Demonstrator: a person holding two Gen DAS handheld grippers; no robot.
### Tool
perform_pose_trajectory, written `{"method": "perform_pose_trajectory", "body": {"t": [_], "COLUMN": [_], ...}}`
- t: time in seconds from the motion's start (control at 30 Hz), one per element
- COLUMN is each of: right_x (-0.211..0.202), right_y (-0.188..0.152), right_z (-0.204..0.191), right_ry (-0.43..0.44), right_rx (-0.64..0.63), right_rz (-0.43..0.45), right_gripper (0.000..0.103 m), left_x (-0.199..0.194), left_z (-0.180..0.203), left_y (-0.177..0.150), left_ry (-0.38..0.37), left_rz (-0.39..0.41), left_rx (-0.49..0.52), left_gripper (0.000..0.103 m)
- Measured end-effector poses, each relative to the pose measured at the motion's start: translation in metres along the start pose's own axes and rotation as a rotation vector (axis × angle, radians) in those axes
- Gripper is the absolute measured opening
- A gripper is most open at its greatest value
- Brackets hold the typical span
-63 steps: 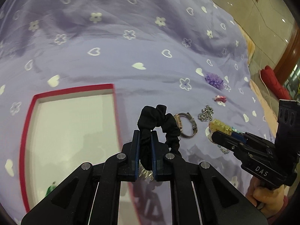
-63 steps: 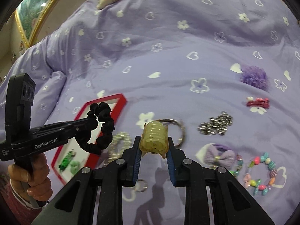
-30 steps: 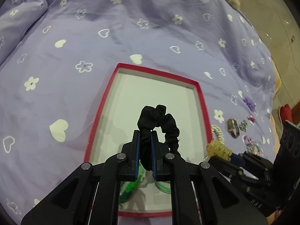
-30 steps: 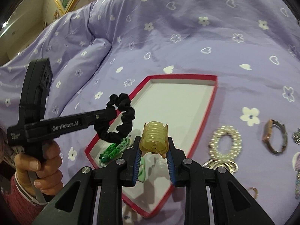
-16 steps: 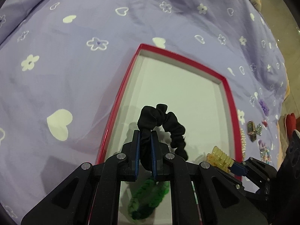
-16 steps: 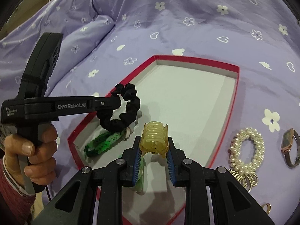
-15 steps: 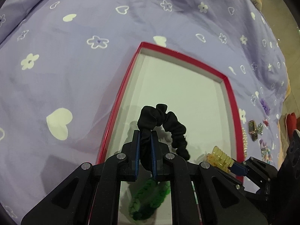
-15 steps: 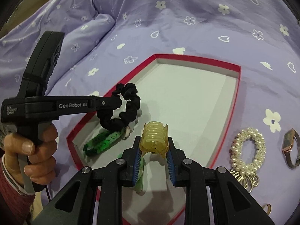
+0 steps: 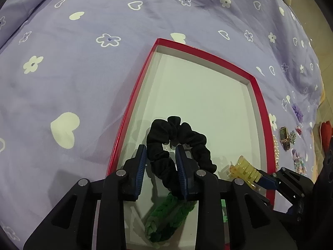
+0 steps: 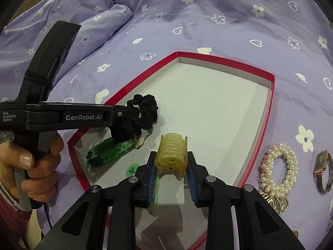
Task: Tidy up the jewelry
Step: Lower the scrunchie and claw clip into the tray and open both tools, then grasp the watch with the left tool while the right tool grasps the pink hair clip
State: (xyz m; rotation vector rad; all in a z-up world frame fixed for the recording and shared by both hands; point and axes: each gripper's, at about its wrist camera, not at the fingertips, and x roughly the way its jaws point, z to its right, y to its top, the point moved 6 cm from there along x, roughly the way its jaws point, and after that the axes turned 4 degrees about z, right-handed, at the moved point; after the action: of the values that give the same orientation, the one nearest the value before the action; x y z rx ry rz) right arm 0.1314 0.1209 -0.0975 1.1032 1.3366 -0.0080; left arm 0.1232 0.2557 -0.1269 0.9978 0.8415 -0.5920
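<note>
A red-rimmed tray point(image 9: 133, 112) with a white floor lies on the bed. My left gripper point(image 9: 161, 158) hangs low over its near end. Its jaws are opening, and the black scrunchie point(image 9: 177, 137) sits loose between the pads, drooping onto a green braided band point(image 9: 166, 216). In the right wrist view the scrunchie point(image 10: 145, 112) lies against that green band point(image 10: 108, 149). My right gripper point(image 10: 171, 156) is just above the tray point(image 10: 270, 104); its jaws are opening but still hold the yellow hair claw point(image 10: 171, 154) off the floor. The claw point(image 9: 245, 170) shows at the tray's right side.
A pearl bracelet point(image 10: 278, 166), a square watch point(image 10: 321, 166) and gold rings point(image 10: 274, 204) lie right of the tray on the purple bedspread point(image 10: 208, 20). A light-green piece point(image 10: 132, 169) is in the tray. A hand point(image 10: 35, 166) grips the left tool. Floor lies past the bed's right edge.
Both grippers have come over the tray and sunk toward it. The left jaws have spread and the scrunchie has gone slack between them. The right jaws have widened slightly around the claw.
</note>
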Motion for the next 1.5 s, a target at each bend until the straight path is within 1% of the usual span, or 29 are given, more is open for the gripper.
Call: {"method": "perform_pose_trajectory", "body": {"t": [0.1,0.2,0.37,0.43,0.5,0.67,0.8,0.9,1.03,1.1,1.37,1.5], "right_x": [0.000,-0.002,-0.004,-0.006,-0.009,-0.019,-0.037,-0.054,-0.072,-0.082,-0.116,-0.129], "right_y": [0.000,-0.001,-0.003,-0.004,-0.005,-0.006,-0.007,-0.009,-0.015,-0.020,-0.042,-0.056], "right_z": [0.000,-0.002,-0.002,-0.003,-0.003,-0.001,0.005,0.014,0.025,0.033,0.071,0.091], "right_ry": [-0.002,0.003,-0.001,0.003,0.006,0.013,0.018,0.024,0.017,0.009,-0.045,-0.081], "right_rx": [0.005,0.007,0.007,0.012,0.015,0.030,0.057,0.093,0.127,0.147,0.238,0.276], "right_rz": [-0.003,-0.002,-0.004,-0.004,-0.001,0.011,0.045,0.073,0.097,0.108,0.142,0.148], "right_gripper": [0.031,0.034,0.034,0.037,0.041,0.042,0.043,0.045,0.045,0.045,0.045,0.045], "left_x": [-0.003,-0.007,-0.013,-0.015,-0.019,-0.029,-0.037,-0.042,-0.047,-0.049,-0.051,-0.049], "left_z": [0.000,0.000,0.001,0.001,0.002,0.010,0.019,0.029,0.044,0.050,0.092,0.114], "left_y": [-0.001,-0.002,-0.005,-0.005,-0.005,-0.004,-0.003,-0.003,-0.004,-0.004,-0.009,-0.014], "left_ry": [-0.003,-0.004,0.000,-0.001,-0.002,-0.004,-0.008,-0.014,-0.026,-0.034,-0.071,-0.087], "left_rz": [0.000,0.005,0.007,0.008,0.012,0.025,0.040,0.049,0.055,0.056,0.050,0.041], "left_rx": [-0.002,-0.003,-0.002,-0.005,-0.005,0.004,0.020,0.036,0.060,0.069,0.136,0.169], "left_gripper": [0.027,0.031,0.032,0.032,0.032,0.032,0.037,0.037,0.037,0.039,0.041,0.045]}}
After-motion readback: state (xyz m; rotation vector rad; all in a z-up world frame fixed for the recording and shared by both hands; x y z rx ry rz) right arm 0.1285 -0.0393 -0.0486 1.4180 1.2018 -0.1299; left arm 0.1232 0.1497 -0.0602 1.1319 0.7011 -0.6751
